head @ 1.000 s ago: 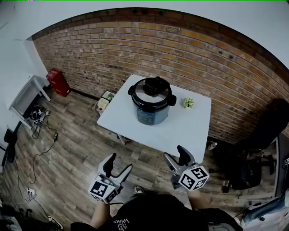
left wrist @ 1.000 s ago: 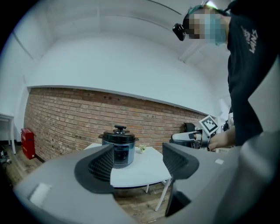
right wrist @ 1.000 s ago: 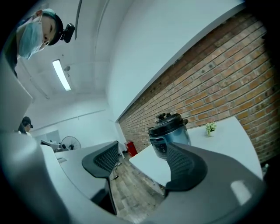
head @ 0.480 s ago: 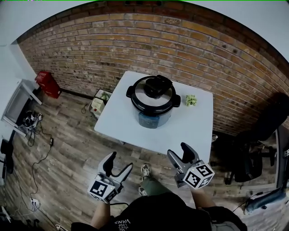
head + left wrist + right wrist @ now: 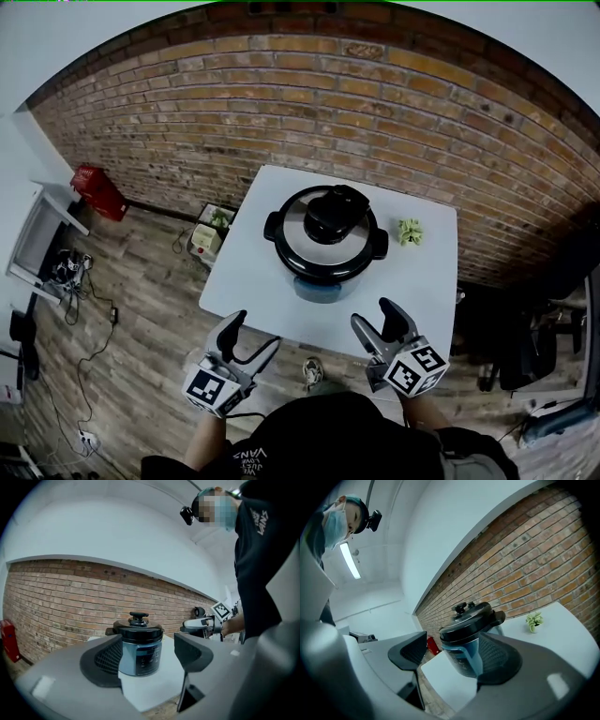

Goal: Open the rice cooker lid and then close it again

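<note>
**Both grippers now at the table's edge**

Since a second ago the white table (image 5: pixel 412 281) has drawn nearer: the left gripper (image 5: pixel 251 336) and right gripper (image 5: pixel 375 317), earlier well short of it, now hover at its near edge. Each has its jaws spread and grips nothing. The rice cooker (image 5: pixel 325 246) stands mid-table, its lid (image 5: pixel 302 225) down, black knob on top, a handle at each side, blue-grey front panel facing the person. A small green plant (image 5: pixel 410 232) sits to its right.
</note>
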`<state>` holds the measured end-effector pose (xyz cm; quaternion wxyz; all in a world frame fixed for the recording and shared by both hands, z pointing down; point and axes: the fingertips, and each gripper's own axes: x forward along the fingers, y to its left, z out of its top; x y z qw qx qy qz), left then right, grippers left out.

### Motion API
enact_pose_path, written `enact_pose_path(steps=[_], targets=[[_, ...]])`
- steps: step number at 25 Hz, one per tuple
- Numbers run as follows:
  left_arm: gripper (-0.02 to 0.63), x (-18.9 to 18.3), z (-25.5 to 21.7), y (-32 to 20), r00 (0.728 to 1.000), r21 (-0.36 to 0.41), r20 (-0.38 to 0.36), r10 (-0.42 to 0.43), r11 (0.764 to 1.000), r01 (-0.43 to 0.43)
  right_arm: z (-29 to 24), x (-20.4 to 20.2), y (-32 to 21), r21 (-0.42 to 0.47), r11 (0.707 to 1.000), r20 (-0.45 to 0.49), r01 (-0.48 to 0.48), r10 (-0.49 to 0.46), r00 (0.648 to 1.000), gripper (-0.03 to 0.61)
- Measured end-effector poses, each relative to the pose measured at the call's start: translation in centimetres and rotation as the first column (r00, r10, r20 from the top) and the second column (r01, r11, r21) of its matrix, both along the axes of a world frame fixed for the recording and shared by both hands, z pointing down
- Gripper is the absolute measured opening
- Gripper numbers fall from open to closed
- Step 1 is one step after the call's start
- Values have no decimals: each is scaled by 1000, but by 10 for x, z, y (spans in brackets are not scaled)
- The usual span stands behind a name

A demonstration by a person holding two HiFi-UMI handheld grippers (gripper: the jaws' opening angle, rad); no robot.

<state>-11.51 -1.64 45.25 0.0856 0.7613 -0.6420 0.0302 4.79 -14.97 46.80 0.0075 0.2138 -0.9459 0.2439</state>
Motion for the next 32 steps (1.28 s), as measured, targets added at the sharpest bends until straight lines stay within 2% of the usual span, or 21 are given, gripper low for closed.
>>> enact_pose_path(steps=[5,11,14,17,22,25,28,32], targets=[[322,-15,-4,-46,999,5,21,46,999,-46,-4,-11,-30,9,999,28,-34,34,999,337],[322,-23,-9,-90,988,3,57,145,989,-145,-10,-20,-45,15,998,25,-56,56,998,337],[322,-31,-14,-113,976,18,70,205,978,-207,-7,-25,-49,13,996,39,-91,91,995,337],[322,-39,-19,-136,954,30,96,284,957,-288,-7,-35,-51,20,991,43,-136,135,990,337],[322,-55,-24,-167,908,61,92,410,907,-416,-10,-49,-47,-2,961,66,-276,276,959,336],[322,-60,-30,-186,868,83,94,488,865,-495,-11,-55,-44,-5,936,64,-351,351,934,336],[322,-61,-32,-201,808,68,112,578,807,-586,-12,-62,-38,-6,907,60,-421,421,905,336],[322,-57,-34,-214,707,58,132,694,707,-705,-10,-75,-25,-15,870,39,-493,493,869,336]])
